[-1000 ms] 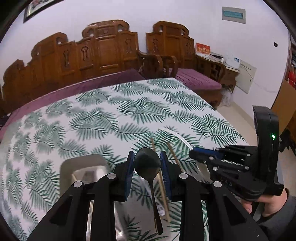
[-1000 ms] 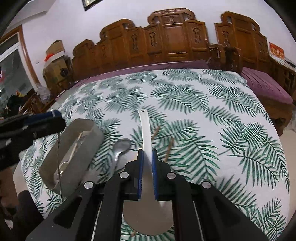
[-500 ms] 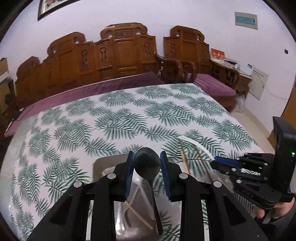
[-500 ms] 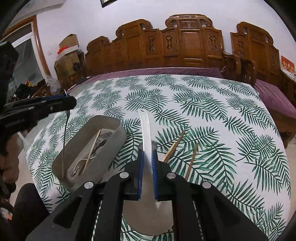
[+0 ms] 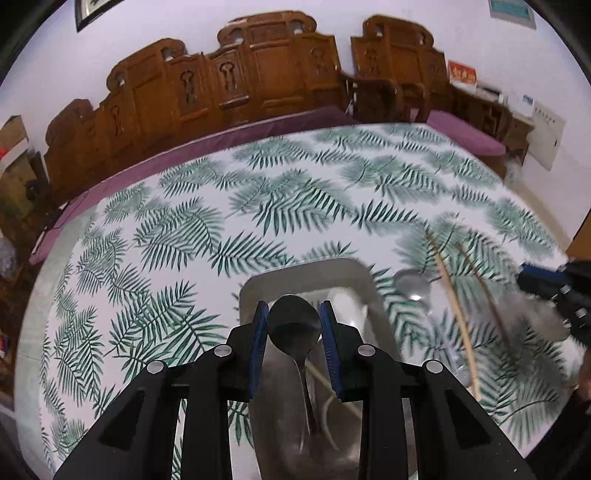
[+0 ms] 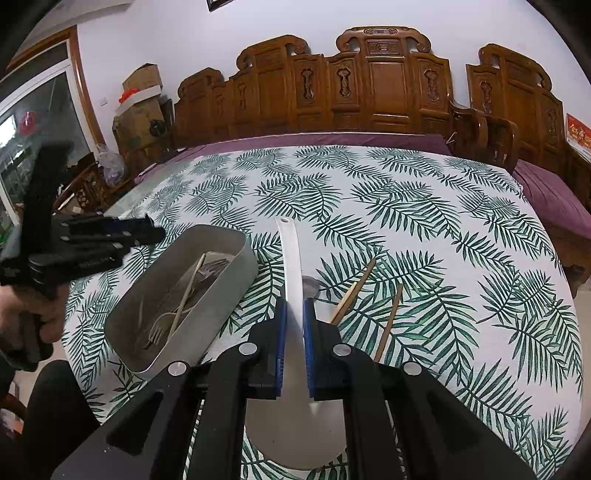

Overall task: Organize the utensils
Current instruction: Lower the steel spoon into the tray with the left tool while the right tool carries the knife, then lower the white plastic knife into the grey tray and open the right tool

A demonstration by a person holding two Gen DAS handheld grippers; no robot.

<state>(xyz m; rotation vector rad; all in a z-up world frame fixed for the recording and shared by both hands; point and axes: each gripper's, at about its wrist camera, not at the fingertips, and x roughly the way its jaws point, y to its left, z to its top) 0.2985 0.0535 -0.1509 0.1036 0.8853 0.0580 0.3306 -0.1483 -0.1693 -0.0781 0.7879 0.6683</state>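
Fern-print desk (image 6: 406, 206): left tool (image 5: 293, 325) clamps spoon (image 5: 294, 326) by its bowl above grey bin (image 6: 236, 273) for dropping; right tool (image 6: 294, 314) pinches white ladle (image 6: 290, 258) handle; chopsticks (image 6: 388, 321) loose alongside.

White walls (image 6: 258, 29); carved wooden bench (image 6: 369, 92), purple cushion (image 6: 332, 140); window (image 6: 33, 122); cardboard boxes (image 6: 142, 96).
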